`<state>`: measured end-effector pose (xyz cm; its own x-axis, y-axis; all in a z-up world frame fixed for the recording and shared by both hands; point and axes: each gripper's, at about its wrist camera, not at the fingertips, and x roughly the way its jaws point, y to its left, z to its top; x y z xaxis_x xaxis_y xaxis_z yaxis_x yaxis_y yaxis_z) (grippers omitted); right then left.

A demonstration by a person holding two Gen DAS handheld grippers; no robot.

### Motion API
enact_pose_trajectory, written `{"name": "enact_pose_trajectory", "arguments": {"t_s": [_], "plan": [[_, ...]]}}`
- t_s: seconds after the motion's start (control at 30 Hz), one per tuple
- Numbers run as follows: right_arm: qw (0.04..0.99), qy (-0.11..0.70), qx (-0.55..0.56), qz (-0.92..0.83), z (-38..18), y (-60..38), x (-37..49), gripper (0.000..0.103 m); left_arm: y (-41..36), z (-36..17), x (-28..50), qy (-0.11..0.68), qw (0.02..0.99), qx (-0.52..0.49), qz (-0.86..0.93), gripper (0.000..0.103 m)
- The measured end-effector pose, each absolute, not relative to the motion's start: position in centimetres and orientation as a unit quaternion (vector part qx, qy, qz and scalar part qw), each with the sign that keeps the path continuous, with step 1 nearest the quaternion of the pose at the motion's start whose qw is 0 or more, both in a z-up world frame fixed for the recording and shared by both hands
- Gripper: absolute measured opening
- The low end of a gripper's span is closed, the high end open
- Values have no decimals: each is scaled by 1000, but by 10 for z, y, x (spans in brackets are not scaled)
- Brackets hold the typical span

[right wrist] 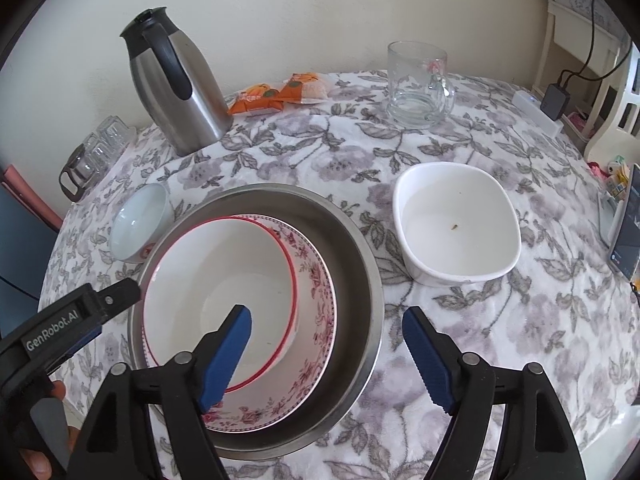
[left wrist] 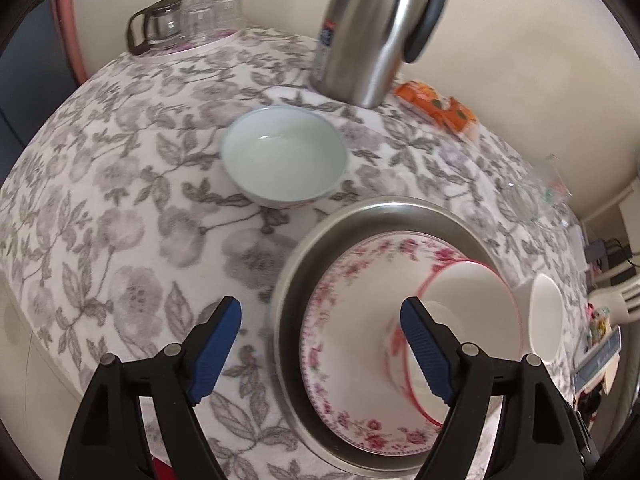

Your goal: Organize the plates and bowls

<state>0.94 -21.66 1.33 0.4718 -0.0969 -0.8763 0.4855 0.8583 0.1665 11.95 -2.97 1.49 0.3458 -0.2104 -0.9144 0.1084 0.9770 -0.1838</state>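
A round metal tray (right wrist: 360, 240) with a raised brushed-steel rim sits on the bench (right wrist: 520, 320), which is covered in a soft, fleecy cloth printed with grey leaves and mauve flowers. Inside the tray lies a white plate (right wrist: 320, 300) with a pink rose border, and on the plate stands a round white bowl with a thin red rim (right wrist: 224, 280), mouth up. It sits off-centre, toward the left side of the tray as the right wrist view shows it.

The left tongs (left wrist: 320, 344) stand apart with nothing between the ribbed blue pads; one finger hangs over the cloth, the other over the red-rimmed bowl. The right tongs (right wrist: 328, 356) are apart too and grip nothing, one pad over the red-rimmed bowl and the other over the cloth beside the tray. The black body of the left tool, seen from the right wrist, carries the words "GenRobot.AI".

A pale bluish round bowl (left wrist: 284, 156) rests upright on the cloth just beyond the tray. A white dish with rounded corners (right wrist: 456, 224) stands apart on the tray's other side, its long axis running toward the back wall, with a small dark speck inside. Farther back stand a steel jug with a black handle (right wrist: 180, 84), a clear glass mug (right wrist: 418, 84), orange snack packets (right wrist: 280, 94) and upturned glasses (left wrist: 212, 14).
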Motion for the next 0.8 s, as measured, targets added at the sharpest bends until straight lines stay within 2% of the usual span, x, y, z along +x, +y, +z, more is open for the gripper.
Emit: {"name": "enact_pose_trajectory", "arguments": {"t_s": [0.2,0.37,0.43,0.8], "plan": [[835,478,203,-179,14,-218,8,90,-19,18,122,549,831,-53,-72,89],[837,474,204,-180,15,-218,8,103,-14,22,122,531,844,-50,-58,94],[838,473,199,-186,16,-218,8,103,-12,25,121,518,853,-45,-49,96],[860,439,170,-196,27,-214,5,103,-1,40,120,472,880,-49,-39,97]]}}
